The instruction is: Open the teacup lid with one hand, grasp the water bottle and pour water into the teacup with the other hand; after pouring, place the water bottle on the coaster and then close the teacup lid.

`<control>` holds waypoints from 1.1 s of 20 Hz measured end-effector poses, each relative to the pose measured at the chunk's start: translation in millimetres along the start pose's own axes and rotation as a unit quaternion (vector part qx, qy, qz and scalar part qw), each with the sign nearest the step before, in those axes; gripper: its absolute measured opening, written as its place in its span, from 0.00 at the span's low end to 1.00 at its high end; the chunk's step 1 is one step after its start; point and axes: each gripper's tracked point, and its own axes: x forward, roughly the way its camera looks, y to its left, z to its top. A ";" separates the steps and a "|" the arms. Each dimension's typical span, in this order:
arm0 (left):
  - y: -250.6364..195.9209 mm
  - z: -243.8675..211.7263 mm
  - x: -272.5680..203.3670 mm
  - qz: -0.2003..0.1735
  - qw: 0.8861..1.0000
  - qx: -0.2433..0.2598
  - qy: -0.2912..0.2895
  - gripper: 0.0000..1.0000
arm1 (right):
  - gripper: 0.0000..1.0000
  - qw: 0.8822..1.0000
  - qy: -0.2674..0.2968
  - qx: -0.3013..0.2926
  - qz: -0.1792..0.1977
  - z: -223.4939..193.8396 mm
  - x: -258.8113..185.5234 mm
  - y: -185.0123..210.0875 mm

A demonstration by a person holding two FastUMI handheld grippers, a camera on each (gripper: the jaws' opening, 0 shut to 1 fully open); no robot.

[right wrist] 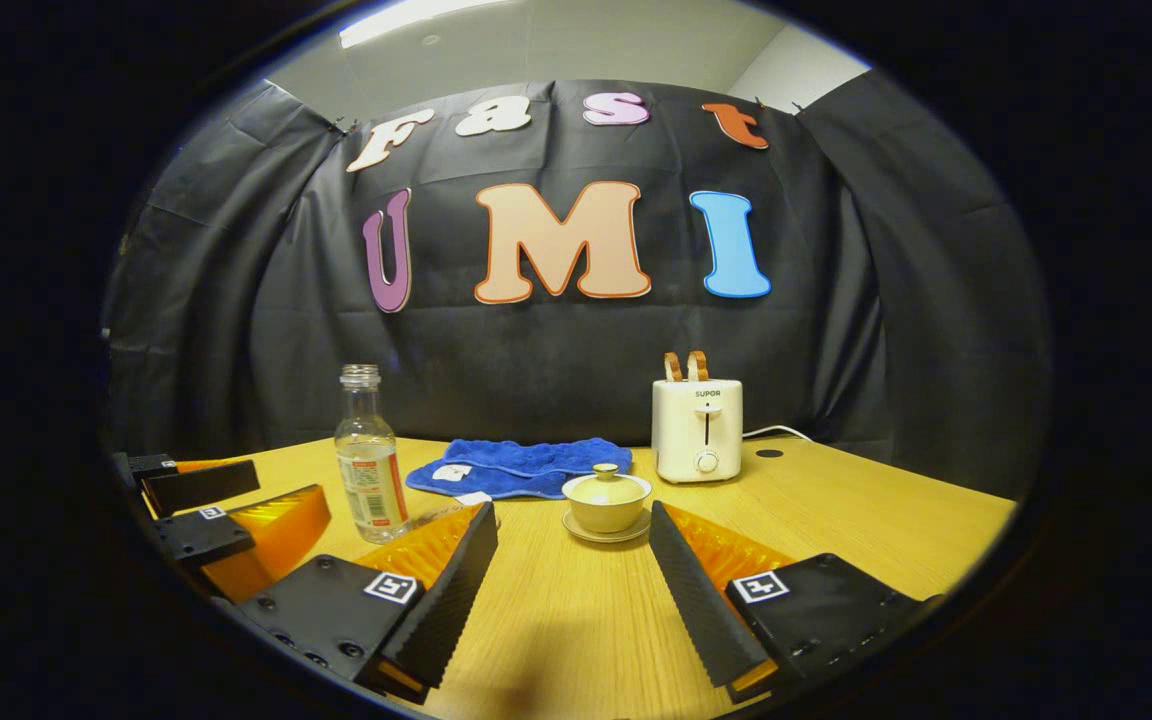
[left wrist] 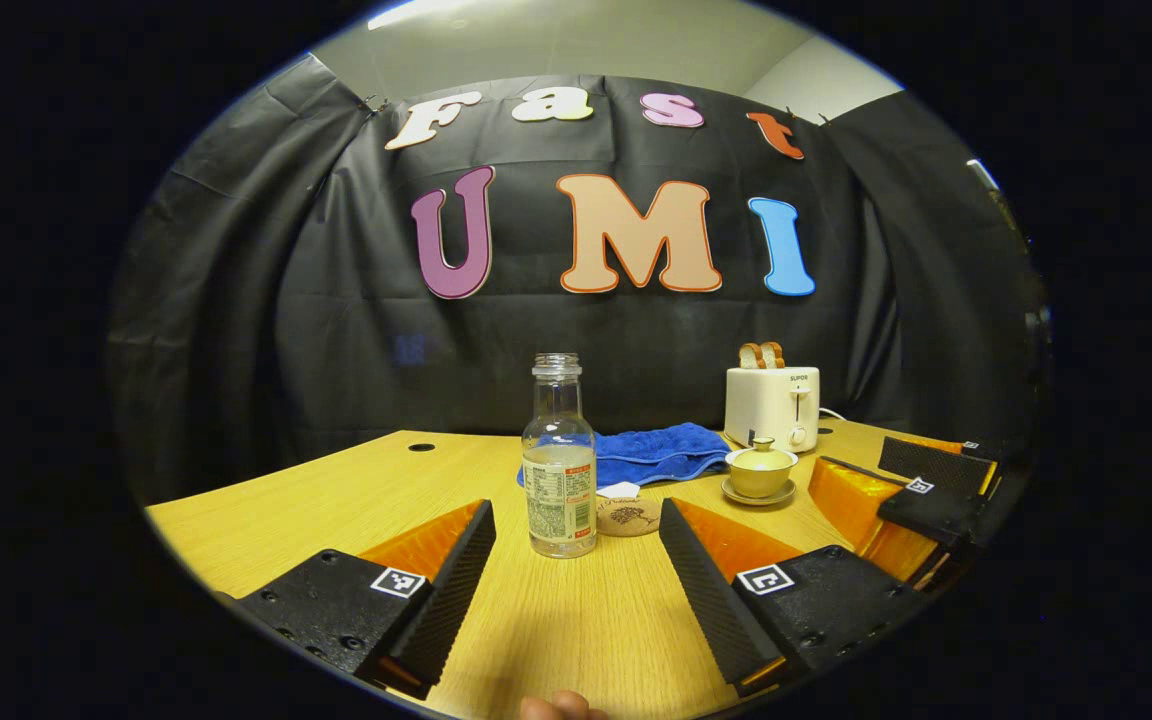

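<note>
An uncapped clear water bottle (left wrist: 558, 460), partly filled, stands upright on the wooden table (left wrist: 336, 500), straight ahead of my open left gripper (left wrist: 575, 506) and beyond its fingertips. A small round coaster (left wrist: 628, 516) lies just right of the bottle's base. The lidded yellow-green teacup (right wrist: 606, 500) sits on its saucer, a short way beyond my open right gripper (right wrist: 572, 510). The teacup (left wrist: 760, 470) also appears to the right in the left gripper view, close to the right gripper (left wrist: 886, 478). In the right gripper view the bottle (right wrist: 369, 455) stands at the left, beside the left gripper (right wrist: 276, 497).
A blue towel (left wrist: 656, 452) lies crumpled behind the bottle and the cup. A white toaster (right wrist: 698, 430) with two bread slices stands at the back, its cord trailing right. A cable hole (left wrist: 421, 447) marks the table's far left. A person's fingertip (left wrist: 561, 707) shows at the bottom edge.
</note>
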 end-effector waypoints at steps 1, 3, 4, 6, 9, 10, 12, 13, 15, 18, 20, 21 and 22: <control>0.2 0.7 0.3 0.000 1.000 0.000 0.000 0.96 | 0.97 1.000 0.001 0.001 -0.003 1.9 12.1 -4.9; -0.2 -0.7 0.2 0.000 1.000 0.000 0.000 0.96 | 0.96 1.000 0.001 -0.001 -0.014 0.8 32.4 -14.6; -0.1 -0.7 0.5 0.000 1.000 0.000 0.000 0.96 | 0.98 1.000 0.001 -0.001 -0.022 0.6 40.9 -20.2; 0.2 -0.1 -0.1 0.000 1.000 0.000 0.000 0.96 | 0.98 1.000 0.002 -0.001 -0.030 -1.2 64.3 -28.5; 0.3 -0.5 0.7 0.000 1.000 0.000 0.000 0.96 | 0.96 1.000 0.006 -0.006 -0.030 -3.4 94.7 -29.2; 0.0 -0.8 0.7 0.000 1.000 0.000 0.000 0.96 | 0.97 1.000 0.007 -0.009 -0.026 -3.8 104.5 -27.3; 0.3 -0.1 0.3 0.000 1.000 0.000 0.000 0.96 | 0.96 0.999 0.015 -0.022 -0.021 -7.0 124.0 -23.6; 0.5 -0.2 -0.1 0.000 1.000 0.000 0.001 0.96 | 0.96 0.999 0.020 -0.029 -0.019 -8.3 133.0 -21.5; 0.3 -0.3 0.3 0.000 1.000 -0.001 0.001 0.96 | 0.96 0.998 0.035 -0.044 -0.014 -13.2 149.6 -16.9; -0.2 0.9 0.0 0.000 1.000 0.000 0.000 0.96 | 0.98 0.997 0.053 -0.057 -0.010 -18.4 167.1 -14.0; -0.3 -0.4 -0.7 0.000 1.000 0.000 0.001 0.96 | 0.96 0.996 0.062 -0.064 -0.008 -21.6 177.0 -13.9; 0.1 0.1 0.2 -0.001 1.000 0.000 0.001 0.96 | 0.99 0.996 0.063 -0.066 -0.009 -21.4 180.8 -14.7; 0.2 -0.3 -0.1 -0.001 1.000 0.000 0.001 0.96 | 0.96 0.996 0.066 -0.063 -0.009 -22.5 183.9 -15.9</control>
